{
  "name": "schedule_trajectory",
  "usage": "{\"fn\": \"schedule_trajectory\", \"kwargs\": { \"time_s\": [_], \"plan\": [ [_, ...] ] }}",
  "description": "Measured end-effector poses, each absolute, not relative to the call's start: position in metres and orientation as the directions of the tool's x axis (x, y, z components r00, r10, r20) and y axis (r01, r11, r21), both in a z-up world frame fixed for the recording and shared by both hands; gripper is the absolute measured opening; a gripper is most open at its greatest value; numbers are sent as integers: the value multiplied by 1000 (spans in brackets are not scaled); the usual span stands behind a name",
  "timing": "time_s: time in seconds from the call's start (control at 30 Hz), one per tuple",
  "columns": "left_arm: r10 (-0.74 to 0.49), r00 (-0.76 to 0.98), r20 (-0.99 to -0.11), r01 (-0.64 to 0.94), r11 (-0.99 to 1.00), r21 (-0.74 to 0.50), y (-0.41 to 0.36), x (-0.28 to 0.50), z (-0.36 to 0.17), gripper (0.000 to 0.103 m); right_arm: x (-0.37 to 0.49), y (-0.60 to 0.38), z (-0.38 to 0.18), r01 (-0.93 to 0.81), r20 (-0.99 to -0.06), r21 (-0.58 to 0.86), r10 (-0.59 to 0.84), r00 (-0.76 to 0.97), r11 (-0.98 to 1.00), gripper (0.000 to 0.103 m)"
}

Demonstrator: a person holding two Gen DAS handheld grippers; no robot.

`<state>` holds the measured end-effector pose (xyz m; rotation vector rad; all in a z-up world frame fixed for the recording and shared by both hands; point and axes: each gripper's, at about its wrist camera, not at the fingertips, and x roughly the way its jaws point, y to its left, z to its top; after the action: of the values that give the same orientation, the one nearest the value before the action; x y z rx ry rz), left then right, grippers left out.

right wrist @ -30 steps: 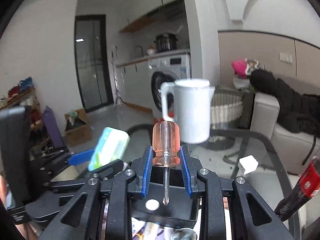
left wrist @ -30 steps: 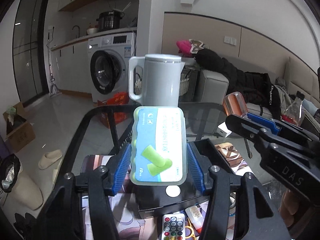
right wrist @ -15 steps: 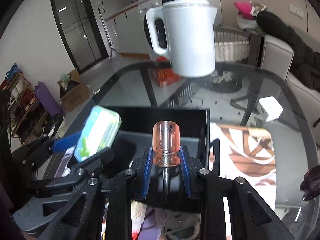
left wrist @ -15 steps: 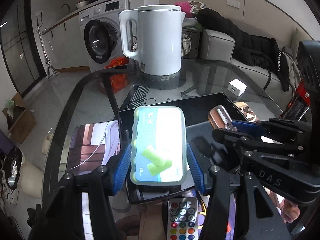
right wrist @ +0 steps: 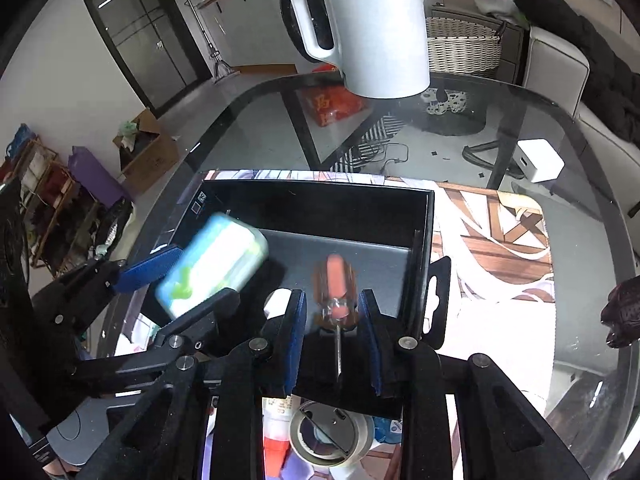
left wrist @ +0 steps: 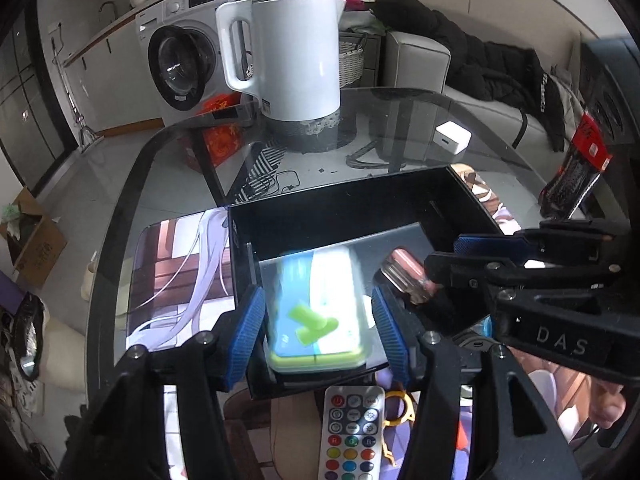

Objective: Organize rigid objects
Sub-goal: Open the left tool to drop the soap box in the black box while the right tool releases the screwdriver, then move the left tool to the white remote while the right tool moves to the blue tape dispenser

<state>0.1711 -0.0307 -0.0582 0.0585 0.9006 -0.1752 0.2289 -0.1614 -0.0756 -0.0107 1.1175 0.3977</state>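
A black open box (left wrist: 320, 208) (right wrist: 320, 200) sits on a printed mat on the glass table. My left gripper (left wrist: 318, 300) (right wrist: 184, 284) hangs over its near left part. A blue-green earplug case (left wrist: 316, 312) (right wrist: 212, 264) lies blurred between the blue pads with a gap on each side, loose over the box floor. My right gripper (right wrist: 332, 300) (left wrist: 460, 256) is over the box's right half and its jaws are opening. The orange-handled screwdriver (right wrist: 336, 280) (left wrist: 404, 268) sits blurred between the pads without touching them, tip toward the camera.
A white kettle (left wrist: 296, 60) stands at the far side of the table, with a white cube (left wrist: 452, 140) to its right. A remote control (left wrist: 352, 432) and a tape roll (right wrist: 328, 436) lie just before the box. A red-labelled bottle (left wrist: 576, 176) stands at right.
Both grippers tilted down and sank over the black box. The pads have come off the earplug case and the screwdriver, and both things now drop, blurred, into the box.
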Motion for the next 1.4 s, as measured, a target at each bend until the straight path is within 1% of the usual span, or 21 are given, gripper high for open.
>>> {"fn": "schedule_trajectory", "kwargs": {
  "time_s": [0.03, 0.1, 0.13, 0.23, 0.27, 0.33, 0.43, 0.53, 0.57, 0.67, 0.8, 0.97, 1.2, 1.4],
  "plan": [
    [-132, 610, -781, 175, 984, -30, -29, 170, -57, 57, 228, -163, -75, -315, -870, 199, 315, 380, 928, 30],
    [-145, 626, -767, 179, 983, -39, -28, 166, -52, 64, 226, -165, -70, -325, -861, 207, 330, 388, 923, 32],
    [-147, 638, -756, 180, 983, -39, -28, 162, -48, 69, 223, -166, -65, -337, -850, 208, 340, 403, 918, 32],
    [-127, 699, -703, 171, 985, -9, -25, 147, -32, 71, 208, -170, -47, -370, -807, 189, 359, 469, 910, 43],
    [-133, 716, -686, 175, 985, -9, -24, 141, -26, 75, 203, -172, -41, -377, -791, 186, 366, 491, 907, 48],
    [-145, 736, -661, 174, 984, -22, -19, 130, -16, 79, 193, -178, -30, -391, -765, 193, 387, 514, 900, 50],
    [-164, 743, -649, 172, 984, -53, -10, 115, -6, 79, 179, -189, -15, -404, -743, 191, 400, 536, 895, 51],
    [-174, 737, -653, 178, 982, -61, -2, 106, -2, 80, 163, -205, -2, -416, -729, 150, 385, 566, 897, 57],
    [-170, 734, -658, 177, 983, -56, 0, 103, -3, 80, 159, -207, -1, -421, -727, 140, 381, 571, 896, 60],
    [-137, 685, -716, 168, 985, -27, 3, 100, -17, 81, 155, -222, -8, -387, -762, 132, 343, 549, 913, 60],
    [-152, 621, -769, 179, 983, -50, 7, 96, -37, 81, 162, -240, -35, -339, -814, 228, 369, 448, 913, 60],
    [-145, 545, -826, 176, 983, -56, 2, 97, -64, 81, 173, -246, -82, -257, -878, 287, 360, 315, 923, 60],
    [-146, 464, -874, 180, 981, -69, -7, 101, -88, 81, 178, -243, -107, -231, -904, 274, 332, 269, 934, 60],
    [-138, 448, -884, 178, 982, -63, -12, 102, -96, 81, 183, -244, -113, -205, -910, 279, 326, 255, 938, 60]
  ]
}}
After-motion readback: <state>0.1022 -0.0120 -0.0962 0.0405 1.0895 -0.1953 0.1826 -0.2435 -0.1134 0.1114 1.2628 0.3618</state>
